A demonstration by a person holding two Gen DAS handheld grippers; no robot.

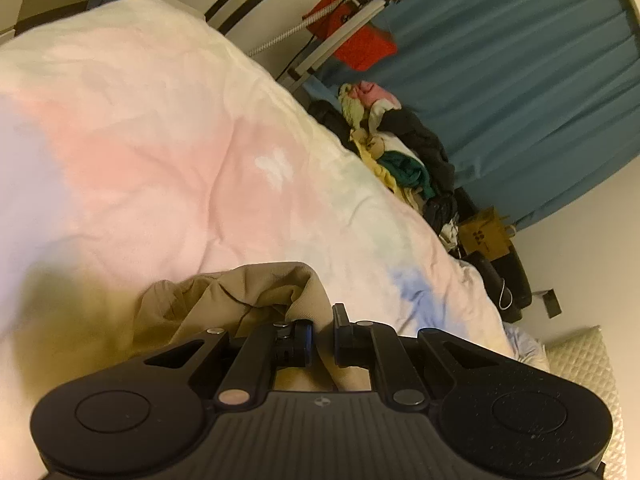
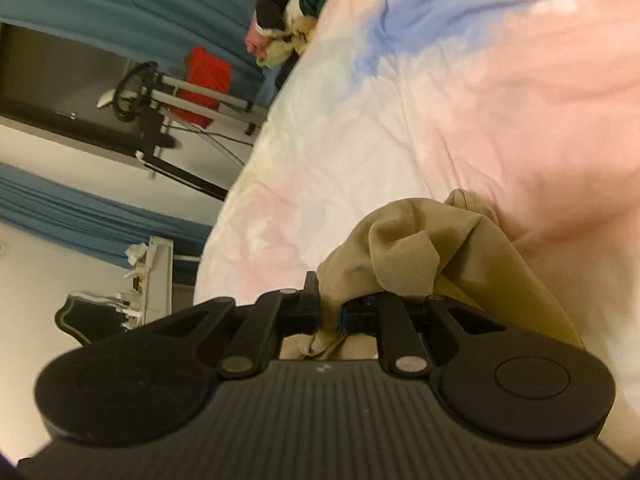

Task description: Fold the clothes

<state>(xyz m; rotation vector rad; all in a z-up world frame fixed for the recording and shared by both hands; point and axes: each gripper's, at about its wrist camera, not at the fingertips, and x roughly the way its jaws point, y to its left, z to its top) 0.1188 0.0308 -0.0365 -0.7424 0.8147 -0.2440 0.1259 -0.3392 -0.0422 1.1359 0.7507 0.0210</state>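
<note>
A tan garment (image 1: 224,300) hangs bunched over a bed with a pastel pink, white and blue duvet (image 1: 160,140). My left gripper (image 1: 323,330) is shut on a fold of the tan cloth, which passes between its fingers. In the right wrist view the same tan garment (image 2: 420,248) bunches in front of my right gripper (image 2: 330,312), which is shut on another part of it. The duvet (image 2: 460,100) lies behind it. The rest of the garment is hidden below both grippers.
A pile of mixed clothes (image 1: 400,152) lies beyond the far bed edge, by a teal curtain (image 1: 520,60). A red thing on a metal frame (image 1: 356,36) stands behind. A brown paper bag (image 1: 486,236) sits on the floor. A quilted pillow (image 1: 588,360) is at the right.
</note>
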